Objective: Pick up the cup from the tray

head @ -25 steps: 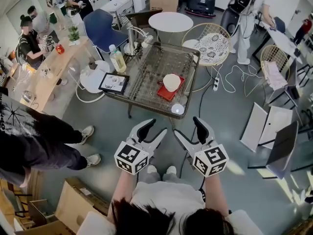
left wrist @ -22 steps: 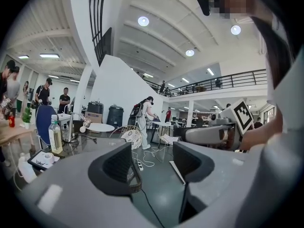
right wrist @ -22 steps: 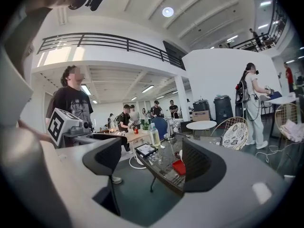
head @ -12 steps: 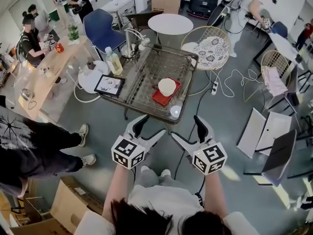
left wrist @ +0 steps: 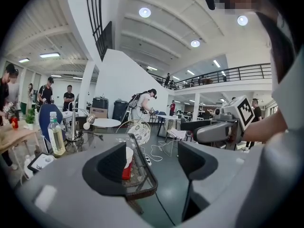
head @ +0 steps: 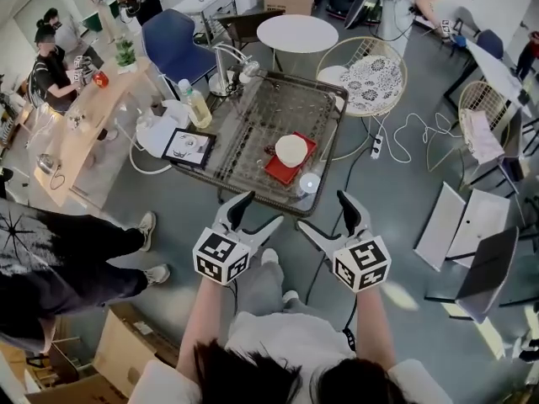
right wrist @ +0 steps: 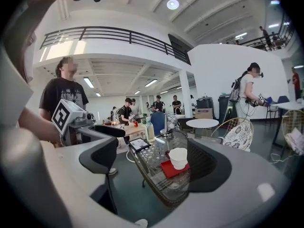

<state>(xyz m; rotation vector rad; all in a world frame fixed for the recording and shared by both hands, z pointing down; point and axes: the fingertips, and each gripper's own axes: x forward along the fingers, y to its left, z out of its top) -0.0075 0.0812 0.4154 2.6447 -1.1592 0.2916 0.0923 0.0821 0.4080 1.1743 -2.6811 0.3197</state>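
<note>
Approach phase | left gripper [head: 255, 215] and right gripper [head: 328, 215] now closer to counter [head: 261, 116] | right jaws just opened wider, left released, both empty | cup [head: 291, 150] on tray [head: 275, 173] unreached.

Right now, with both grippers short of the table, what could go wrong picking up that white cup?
The small pale round object sits at the near edge of the table, between the white cup and the right gripper, whose jaws have just been opening with nothing between them; a low approach might knock it off. The cup rests on a red tray, so an off-centre squeeze could tip it or drag the tray.
</note>
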